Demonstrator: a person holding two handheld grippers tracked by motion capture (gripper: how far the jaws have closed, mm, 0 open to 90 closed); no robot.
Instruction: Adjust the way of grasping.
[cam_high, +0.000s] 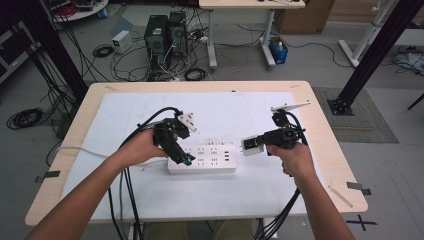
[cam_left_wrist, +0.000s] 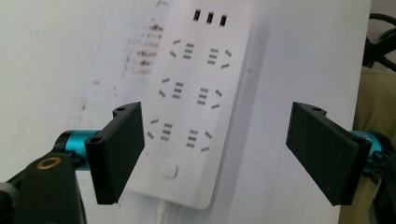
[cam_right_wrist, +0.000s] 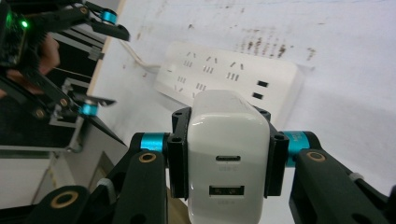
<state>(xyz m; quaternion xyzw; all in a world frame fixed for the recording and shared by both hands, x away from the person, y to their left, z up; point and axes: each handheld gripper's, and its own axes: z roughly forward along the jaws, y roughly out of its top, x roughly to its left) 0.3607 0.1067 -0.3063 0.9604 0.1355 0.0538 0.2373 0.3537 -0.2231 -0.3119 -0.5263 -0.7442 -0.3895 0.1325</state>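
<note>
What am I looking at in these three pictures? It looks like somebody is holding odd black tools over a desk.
A person stands at a table covered with a white sheet and holds a hand tool with two black jaws in each hand. The wide picture comes from a camera overhead; the other two come from cameras riding on the tools. On the sheet lies a white power strip with a cord. The right gripper is clamped on a white charger that has two ports on its face. The left gripper hangs open above the strip, with nothing between its jaws.
</note>
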